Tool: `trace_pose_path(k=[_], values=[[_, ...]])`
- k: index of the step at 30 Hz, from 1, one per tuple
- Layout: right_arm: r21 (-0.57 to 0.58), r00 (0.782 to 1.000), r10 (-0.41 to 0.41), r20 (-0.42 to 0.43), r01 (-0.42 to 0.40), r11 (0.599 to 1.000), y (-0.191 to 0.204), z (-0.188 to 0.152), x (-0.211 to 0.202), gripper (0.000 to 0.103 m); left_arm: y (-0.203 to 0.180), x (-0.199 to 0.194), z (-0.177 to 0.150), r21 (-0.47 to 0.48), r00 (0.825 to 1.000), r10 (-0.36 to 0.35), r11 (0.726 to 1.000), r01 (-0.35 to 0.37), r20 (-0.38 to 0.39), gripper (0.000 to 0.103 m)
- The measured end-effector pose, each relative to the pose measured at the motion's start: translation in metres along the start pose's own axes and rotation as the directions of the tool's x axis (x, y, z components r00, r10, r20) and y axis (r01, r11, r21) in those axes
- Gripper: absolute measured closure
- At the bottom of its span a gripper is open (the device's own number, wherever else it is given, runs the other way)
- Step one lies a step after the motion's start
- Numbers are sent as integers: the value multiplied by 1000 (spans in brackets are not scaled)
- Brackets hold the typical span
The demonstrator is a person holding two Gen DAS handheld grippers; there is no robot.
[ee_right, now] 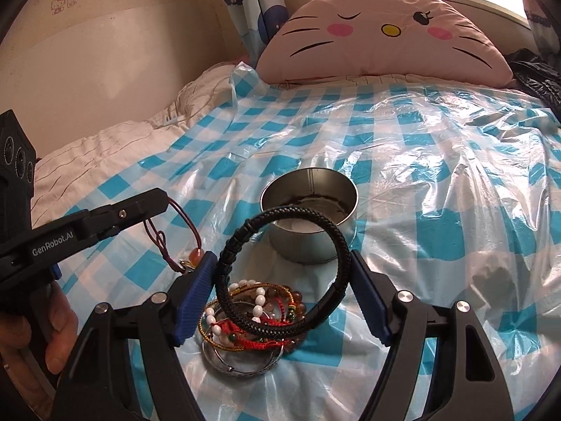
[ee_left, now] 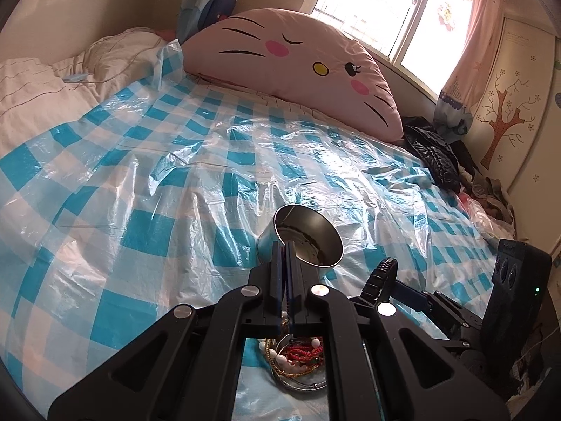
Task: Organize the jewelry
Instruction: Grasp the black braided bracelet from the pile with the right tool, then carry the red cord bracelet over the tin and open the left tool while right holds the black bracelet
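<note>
On the bed, at twelve o'clock from your right hand-held gripper (ee_right: pixel 282 282), the round tin (ee_right: pixel 309 214) sits open; your pads grip the black braided bracelet (ee_right: pixel 284 273) across its width above the jewelry pile (ee_right: pixel 250 319). Carry it level over the rim before letting go. Your left hand-held gripper (ee_right: pixel 164 201), at nine o'clock, is closed on a dark red cord (ee_right: pixel 175 235); keep it clear.

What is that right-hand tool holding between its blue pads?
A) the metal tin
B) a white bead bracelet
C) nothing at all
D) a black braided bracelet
D: in the right wrist view the black braided bracelet stands upright, spanning the right gripper from pad to pad, above the jewelry pile.
</note>
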State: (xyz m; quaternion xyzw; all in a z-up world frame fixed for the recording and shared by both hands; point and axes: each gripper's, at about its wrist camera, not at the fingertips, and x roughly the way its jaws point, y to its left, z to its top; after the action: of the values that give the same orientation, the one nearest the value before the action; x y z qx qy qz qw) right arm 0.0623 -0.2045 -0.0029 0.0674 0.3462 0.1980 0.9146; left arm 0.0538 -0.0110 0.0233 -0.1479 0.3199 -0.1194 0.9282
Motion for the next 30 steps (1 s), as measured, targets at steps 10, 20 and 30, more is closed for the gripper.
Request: trace_pose_path(k=[10, 20, 30], values=[[56, 1000, -17, 15, 17, 998, -18, 0, -6, 30, -36, 23, 37, 44, 997, -77, 996, 76, 5, 101], [84, 1000, -18, 13, 17, 996, -28, -1, -7, 30, -45, 76, 44, -3, 991, -121, 993, 121, -59, 101], [99, 1000, -20, -1, 20, 995, -32, -1, -7, 30, -28, 121, 33, -39, 978, 34, 998, -43, -207, 70]])
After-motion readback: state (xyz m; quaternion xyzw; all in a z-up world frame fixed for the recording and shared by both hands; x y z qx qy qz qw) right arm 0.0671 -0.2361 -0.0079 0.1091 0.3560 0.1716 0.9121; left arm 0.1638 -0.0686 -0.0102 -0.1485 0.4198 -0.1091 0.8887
